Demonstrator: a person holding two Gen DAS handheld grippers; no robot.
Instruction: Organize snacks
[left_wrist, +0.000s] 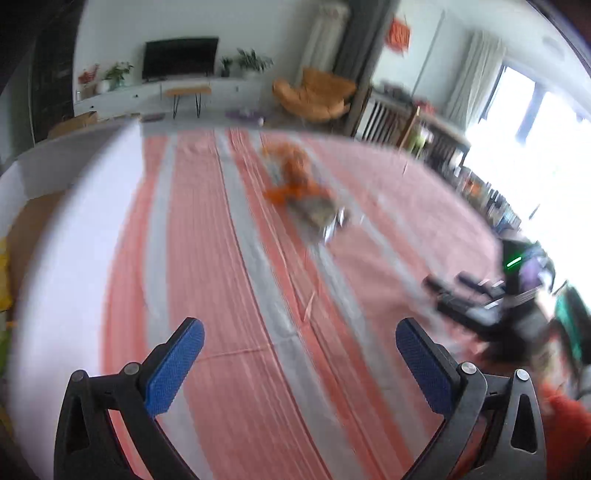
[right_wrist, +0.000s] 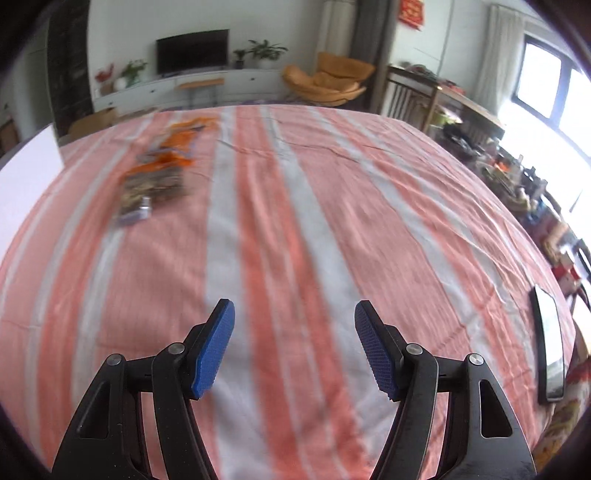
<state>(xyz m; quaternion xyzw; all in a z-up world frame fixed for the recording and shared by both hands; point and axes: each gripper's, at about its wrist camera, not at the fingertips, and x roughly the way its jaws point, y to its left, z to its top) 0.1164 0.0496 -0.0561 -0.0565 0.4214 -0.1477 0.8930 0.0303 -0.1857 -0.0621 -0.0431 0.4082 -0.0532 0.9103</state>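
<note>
Between the blue pads of the left gripper (left_wrist: 300, 334) lies only bare cloth: its jaws are spread as wide as they go and grip nothing. The right gripper (right_wrist: 294, 319) also stands parted, less widely, with nothing between its fingers, above a pale stripe of the same cloth. Both tools tilt down over a striped tablecloth (right_wrist: 332, 206) of salmon and grey-white bands. From the left wrist view the right tool appears as a dark blurred shape at the right edge.

Farther out on the cloth lies a blurred heap of snack packets (right_wrist: 162, 170), orange wrappers at the far end and a clear bag of brownish pieces nearer; it sits well apart from both grippers, up and to the left of the right one and ahead of the left one (left_wrist: 299, 184). A dark phone (right_wrist: 550, 343) lies flat near the right edge of the table. Beyond the table stand a television (right_wrist: 192, 51), potted plants and an orange armchair (right_wrist: 328, 83).
</note>
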